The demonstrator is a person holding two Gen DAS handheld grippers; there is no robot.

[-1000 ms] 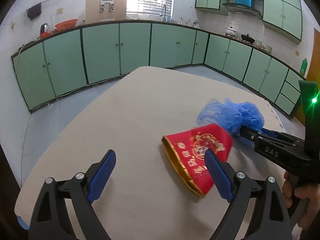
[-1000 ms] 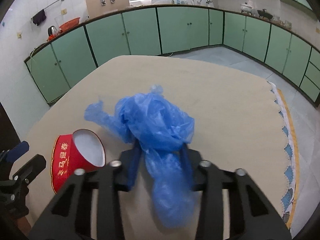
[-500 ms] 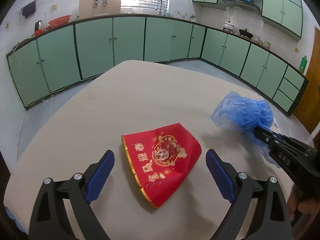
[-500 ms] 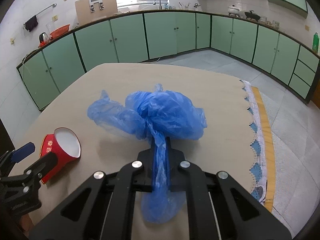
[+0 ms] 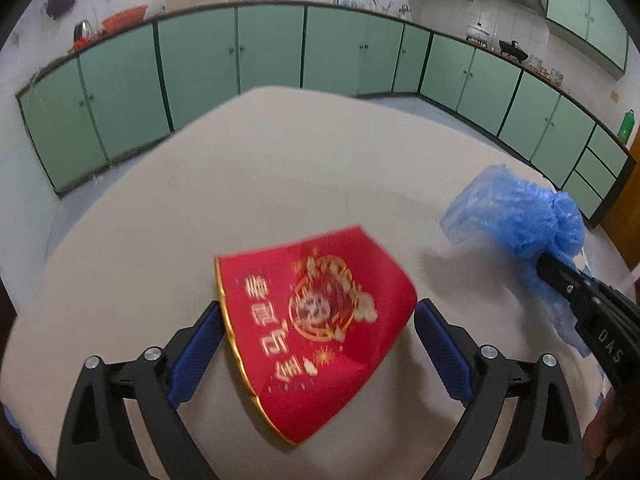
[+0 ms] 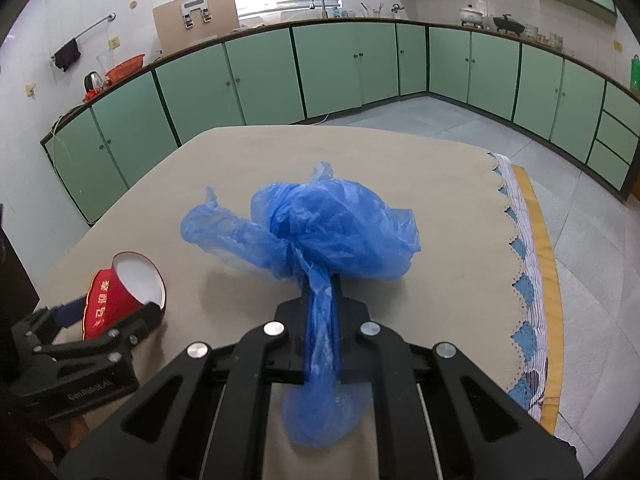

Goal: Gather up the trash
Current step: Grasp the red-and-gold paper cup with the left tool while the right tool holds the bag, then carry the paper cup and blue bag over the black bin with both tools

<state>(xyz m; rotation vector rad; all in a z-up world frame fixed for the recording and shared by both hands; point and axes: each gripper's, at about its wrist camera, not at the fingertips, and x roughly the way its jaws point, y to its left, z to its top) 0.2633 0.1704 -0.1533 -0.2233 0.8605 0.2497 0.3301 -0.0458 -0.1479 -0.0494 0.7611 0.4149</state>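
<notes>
Between the black jaws of the right gripper a twisted neck of the blue plastic bag is pinched tight, the jaws fully closed on it; a second ago they stood apart with the bag loose between them. The crumpled bulk of the bag billows beyond the fingertips over the beige table, and a loose tail hangs back toward the camera, covering the slot where the fingers meet, so the pads themselves cannot be seen. In the left wrist view the same bag shows at the right edge, with the right gripper's body cut off by the frame. The left gripper stands wide open, its blue fingers on either side of a red paper cup that lies on its side on the table; whether the pads touch the cup is hard to tell, and the gold print on it is blurred. From the right wrist view the cup's white inside faces up and outward, partly hidden by the left gripper's near finger. A second earlier the cup lay off to the right of the left gripper's opening; now it sits between the fingers. Green cabinets line the walls behind.
</notes>
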